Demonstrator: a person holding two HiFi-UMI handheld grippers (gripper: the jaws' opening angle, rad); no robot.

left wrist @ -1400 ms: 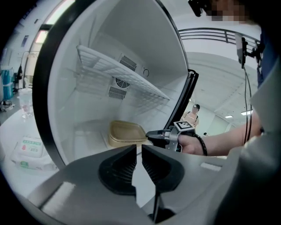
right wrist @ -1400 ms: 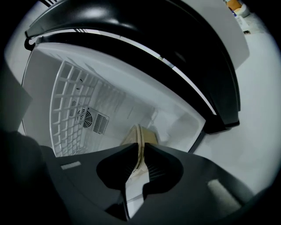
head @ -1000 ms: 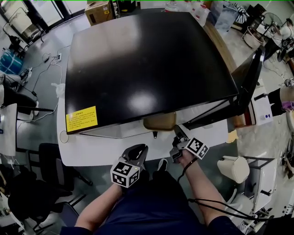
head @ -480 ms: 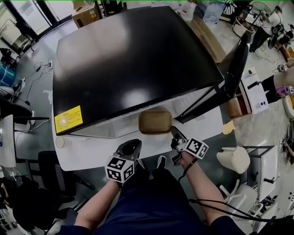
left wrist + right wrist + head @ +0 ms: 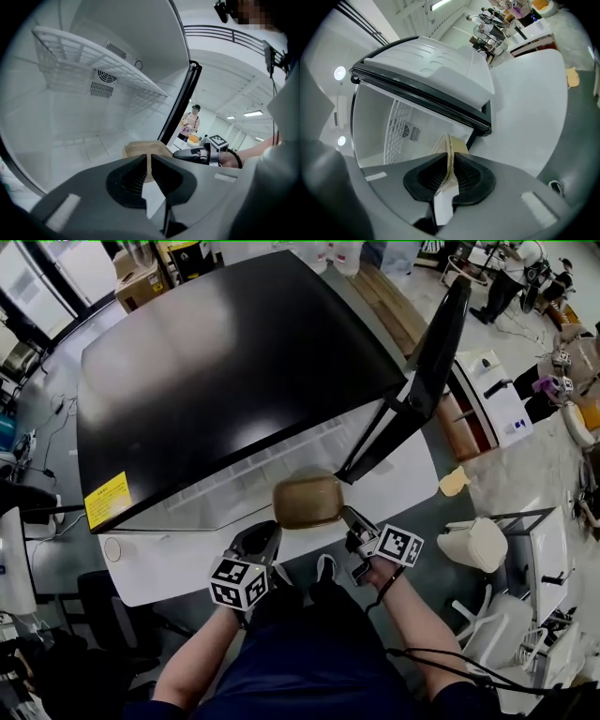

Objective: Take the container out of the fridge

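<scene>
Holding: your right hand-held gripper (image 5: pixel 351 518) was clamped on the container (image 5: pixel 305 501) at its near right edge. In the right gripper view, a thin tan rim sat pinched between the jaws.
Left side: your left hand-held gripper (image 5: pixel 266 540) had its jaws together on nothing. The container showed beyond its tips, not between them.
Container's place: it hung at the front of the fridge (image 5: pixel 225 362), just past the edge of the black top in the head view. The door (image 5: pixel 422 362) stood wide open to your right, and the wire shelf (image 5: pixel 98 61) sat well back inside.
Bearing: the container lay ahead and left of your right gripper, and ahead and a little right of your left gripper — between the two. Its long axis ran roughly across you, left to right.
Nearer hand: the right, which was touching it. The left was near its left corner but apart.
Judgement: the container looked nearly clear of the fridge, so a straight pull toward you seemed the natural move. A grip on one edge alone could let the far side sag.
</scene>
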